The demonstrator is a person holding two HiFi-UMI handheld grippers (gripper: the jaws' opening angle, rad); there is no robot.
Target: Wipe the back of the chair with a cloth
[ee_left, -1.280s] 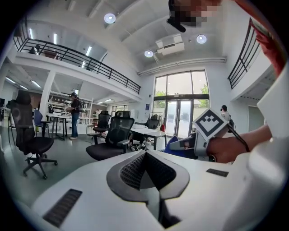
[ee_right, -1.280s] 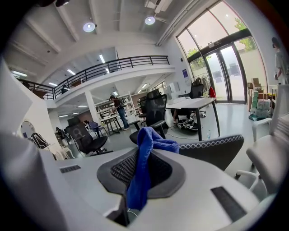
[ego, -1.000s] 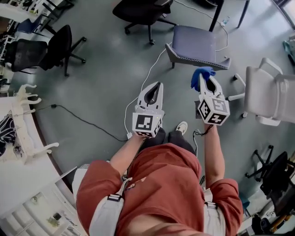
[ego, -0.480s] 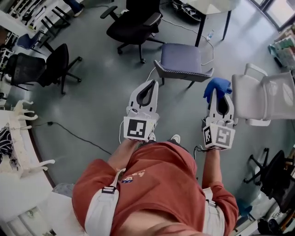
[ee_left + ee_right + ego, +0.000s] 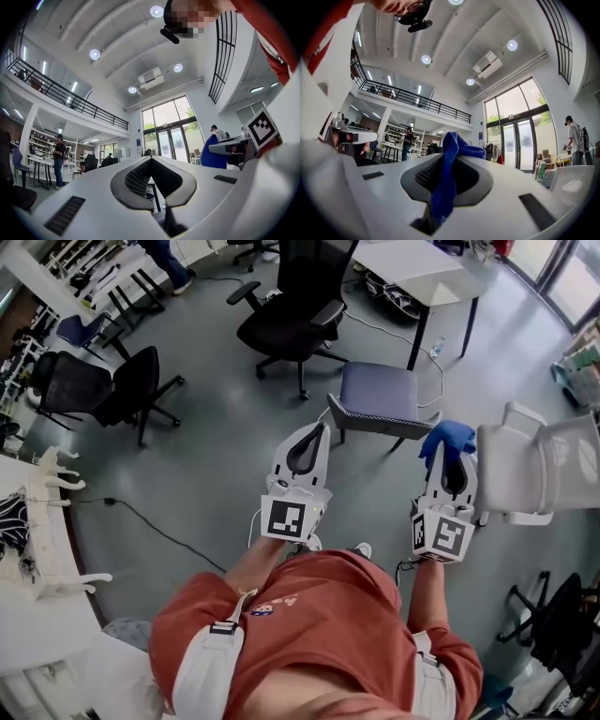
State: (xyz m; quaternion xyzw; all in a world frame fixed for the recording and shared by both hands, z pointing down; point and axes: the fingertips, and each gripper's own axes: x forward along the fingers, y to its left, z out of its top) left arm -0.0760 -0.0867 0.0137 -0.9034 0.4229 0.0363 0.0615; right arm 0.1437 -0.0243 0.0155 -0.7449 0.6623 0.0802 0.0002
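Observation:
A blue cloth (image 5: pixel 448 439) (image 5: pixel 449 173) is pinched between the tips of my right gripper (image 5: pixel 450 452) (image 5: pixel 453 143), which is shut on it and held up in the air. My left gripper (image 5: pixel 319 430) (image 5: pixel 151 160) is shut with nothing in it, level with the right one. In the head view a grey-blue chair (image 5: pixel 377 397) stands on the floor just beyond both grippers, its patterned back (image 5: pixel 366 419) nearest me. A white chair (image 5: pixel 539 468) stands right beside the right gripper. Both gripper views point up toward the ceiling and far windows.
A black office chair (image 5: pixel 298 315) and a white table (image 5: pixel 427 270) stand beyond the grey-blue chair. Two more black chairs (image 5: pixel 103 385) are at the left. A cable (image 5: pixel 155 521) runs over the floor at the left. A white counter (image 5: pixel 28 549) is at the lower left.
Both grippers have risen and tipped upward. My view has shifted, so the grey-blue chair sits lower in view and the white chair has come close beside the right gripper.

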